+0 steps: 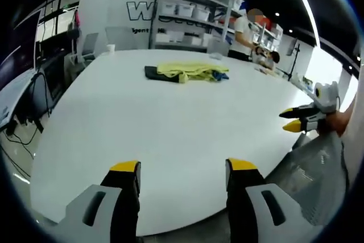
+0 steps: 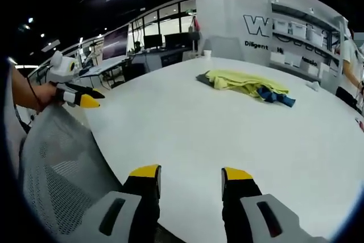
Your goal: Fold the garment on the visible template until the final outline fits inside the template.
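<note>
Jaws of the left gripper (image 1: 182,167) rise at the bottom of the left gripper view, yellow-tipped, spread wide with bare table between them and nothing held. The right gripper (image 2: 190,172) stands the same way in the right gripper view, parted and empty, poised over the near edge.

A grey mesh chair back (image 2: 54,169) sits just beside that edge, and it also shows at the lower right of the left gripper view. Each gripper shows in the other's view, held in a hand (image 2: 42,92) above the chair, away from the cloth.

The table (image 1: 142,140) is large, white and rounded at its rim, smooth and mostly bare. Towards its far side lies the garment (image 1: 187,71), a crumpled yellow piece lying partly over something dark at one end, with a bit of blue cloth at the other; well apart from both grippers. Whether a template lies under it I cannot tell at this distance. A white cup (image 1: 110,48) stands near the far rim.

Beyond the table, metal shelves (image 1: 190,18) carry white bins against a white wall with dark lettering. A person (image 1: 243,35) stands by the shelves. Desks with monitors (image 2: 153,41) line the darker part of the room, under a black ceiling with spot lights.
</note>
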Demonstrator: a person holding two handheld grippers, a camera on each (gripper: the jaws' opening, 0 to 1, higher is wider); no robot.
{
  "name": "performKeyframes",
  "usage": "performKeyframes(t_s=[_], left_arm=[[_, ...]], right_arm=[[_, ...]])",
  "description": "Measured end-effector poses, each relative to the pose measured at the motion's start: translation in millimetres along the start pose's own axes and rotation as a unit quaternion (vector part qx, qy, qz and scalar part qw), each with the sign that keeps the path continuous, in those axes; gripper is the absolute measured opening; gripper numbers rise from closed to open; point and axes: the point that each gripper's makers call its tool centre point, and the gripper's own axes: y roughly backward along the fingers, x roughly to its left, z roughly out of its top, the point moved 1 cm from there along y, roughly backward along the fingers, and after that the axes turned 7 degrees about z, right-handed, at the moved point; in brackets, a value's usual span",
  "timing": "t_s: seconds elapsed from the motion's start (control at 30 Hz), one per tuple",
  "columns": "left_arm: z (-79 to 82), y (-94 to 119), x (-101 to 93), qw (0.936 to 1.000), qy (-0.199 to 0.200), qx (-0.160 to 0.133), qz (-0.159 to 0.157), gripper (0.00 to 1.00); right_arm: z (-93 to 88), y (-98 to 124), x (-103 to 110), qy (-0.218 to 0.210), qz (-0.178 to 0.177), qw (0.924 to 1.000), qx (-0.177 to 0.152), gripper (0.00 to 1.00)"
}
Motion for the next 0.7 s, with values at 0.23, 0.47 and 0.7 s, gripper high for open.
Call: performKeyframes(t_s=[0.23,0.47,0.7], left_arm=[[-2.2,-0.3,-4.3,1.0000,-0.003,0.006,-0.007,0.60],[-4.0,-1.2,-8.2,0.9998,-0.001,0.016,-0.014,0.61],[-0.4,0.2,-2.7,0.9995,0.022,0.015,-0.015,0.65]], right_arm=[[-0.5,1.8,-2.9,-0.004,-0.002,1.0000,-0.006,0.39],[1.2,4.4,-6.8,-0.012,-0.007,0.9997,-0.017,0.39],[4.0,4.6,-5.3,-0.014,0.000,0.9996,-0.024,0.38]])
